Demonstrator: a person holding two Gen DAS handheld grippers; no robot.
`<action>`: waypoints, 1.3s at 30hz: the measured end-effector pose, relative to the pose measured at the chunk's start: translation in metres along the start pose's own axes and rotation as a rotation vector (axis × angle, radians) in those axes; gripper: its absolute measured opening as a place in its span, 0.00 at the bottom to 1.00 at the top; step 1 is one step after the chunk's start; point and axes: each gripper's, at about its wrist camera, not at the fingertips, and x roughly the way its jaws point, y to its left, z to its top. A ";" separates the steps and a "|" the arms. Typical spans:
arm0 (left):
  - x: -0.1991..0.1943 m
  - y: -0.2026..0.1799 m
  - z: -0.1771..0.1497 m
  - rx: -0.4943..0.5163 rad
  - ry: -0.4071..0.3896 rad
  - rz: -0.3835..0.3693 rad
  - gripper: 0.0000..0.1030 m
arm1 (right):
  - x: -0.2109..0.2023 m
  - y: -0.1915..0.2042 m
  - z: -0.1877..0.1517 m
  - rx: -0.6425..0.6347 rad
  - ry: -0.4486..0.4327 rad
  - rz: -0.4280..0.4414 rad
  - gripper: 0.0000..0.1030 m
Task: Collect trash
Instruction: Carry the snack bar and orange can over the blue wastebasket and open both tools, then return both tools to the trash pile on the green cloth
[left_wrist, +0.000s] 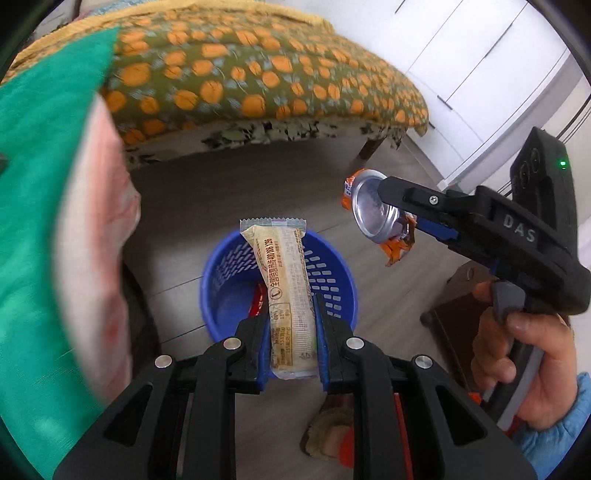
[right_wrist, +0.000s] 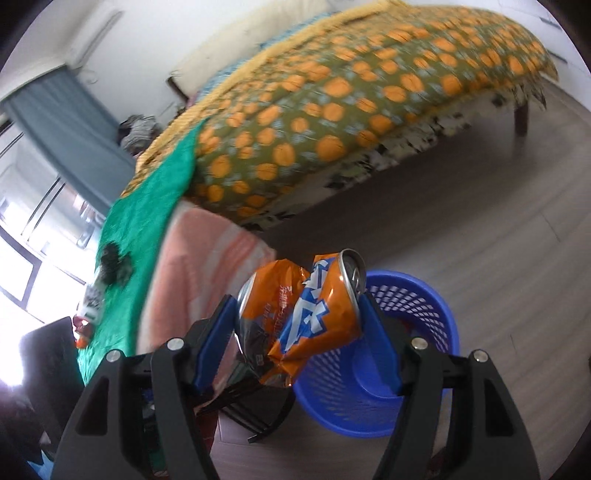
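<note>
I am looking over 1 bed (right_wrist: 332, 122) with an orange-dotted quilt, filling the view from 10 to 2 o'clock; 1 green cloth (left_wrist: 48, 184) is draping over something pink at 9 o'clock in the left wrist view. On the wood floor (left_wrist: 236, 184) 1 blue basket (left_wrist: 332, 280) is standing, near centre in the left wrist view and at 5 o'clock in the right wrist view; something red is already lying in its bottom, so I am judging at least 1 piece as collected, though I cannot tell what it is.

I am carrying 2 more pieces toward it. My left gripper (left_wrist: 291, 332) is pinching 1 long beige snack wrapper (left_wrist: 284, 280), its jaws pressed tight on the lower half while the top is hanging directly over the basket mouth. My right gripper (right_wrist: 295, 314) is clamping 1 crushed orange can (right_wrist: 306, 314) between half-spread jaws; in the left wrist view the can (left_wrist: 376, 210) is hovering at 2 o'clock, beside the basket rim and not yet over it.

What is left, as I am judging it: releasing the wrapper, bringing the can above the opening and releasing it; whether more trash is waiting elsewhere I cannot tell.
</note>
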 end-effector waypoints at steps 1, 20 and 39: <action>0.014 -0.003 0.003 0.003 0.010 0.007 0.20 | 0.004 -0.007 0.001 0.013 0.005 -0.003 0.66; -0.050 -0.029 -0.011 0.065 -0.272 0.036 0.95 | -0.055 0.003 0.010 -0.041 -0.257 -0.188 0.95; -0.214 0.145 -0.120 -0.096 -0.314 0.421 0.95 | 0.008 0.211 -0.114 -0.644 -0.225 -0.119 0.96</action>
